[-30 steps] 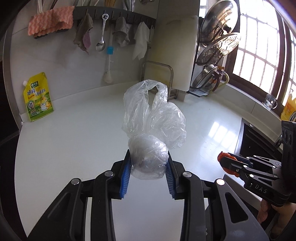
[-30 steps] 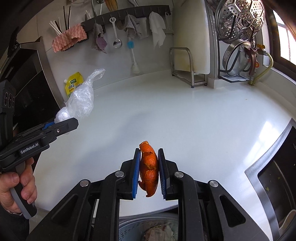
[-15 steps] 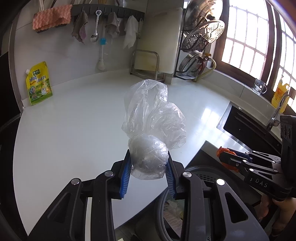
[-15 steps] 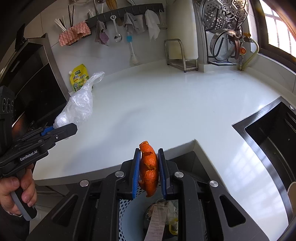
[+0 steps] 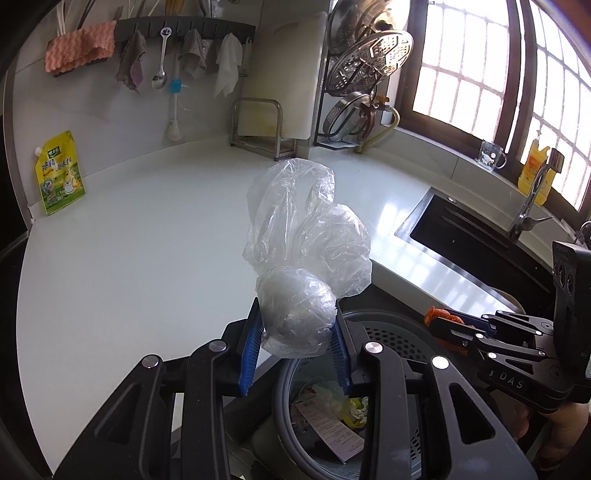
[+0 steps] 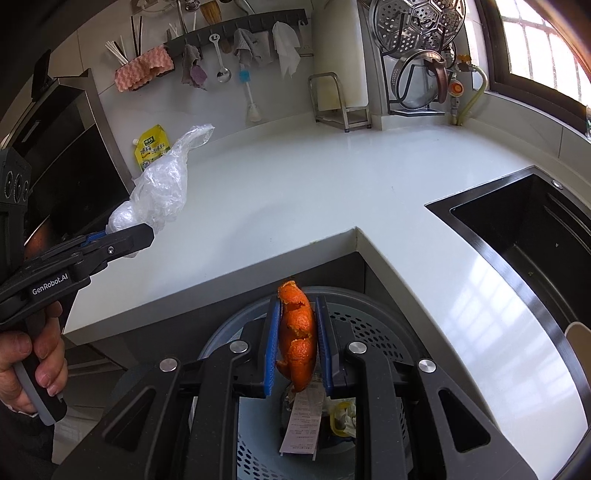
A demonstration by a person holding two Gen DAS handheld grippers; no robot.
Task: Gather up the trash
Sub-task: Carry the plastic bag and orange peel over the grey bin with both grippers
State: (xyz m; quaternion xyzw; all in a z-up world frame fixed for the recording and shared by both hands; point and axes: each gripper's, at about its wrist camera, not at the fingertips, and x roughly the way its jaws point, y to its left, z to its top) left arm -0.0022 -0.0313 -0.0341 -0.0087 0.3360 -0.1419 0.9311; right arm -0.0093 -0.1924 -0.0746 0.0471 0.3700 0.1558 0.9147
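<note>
Jaws of the left gripper (image 5: 295, 343) pinch a crumpled plastic bag (image 5: 303, 258), hiding the bin (image 5: 388, 332) partly; the right gripper (image 6: 295, 339) pinches orange peel (image 6: 297, 332) above it, beside the white surface (image 6: 295, 192).

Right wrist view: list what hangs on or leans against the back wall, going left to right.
Pink sponge cloth → purple-grey rag → metal ladle → blue-and-white brush → white cloth → cutting board → steamer plate.
</note>
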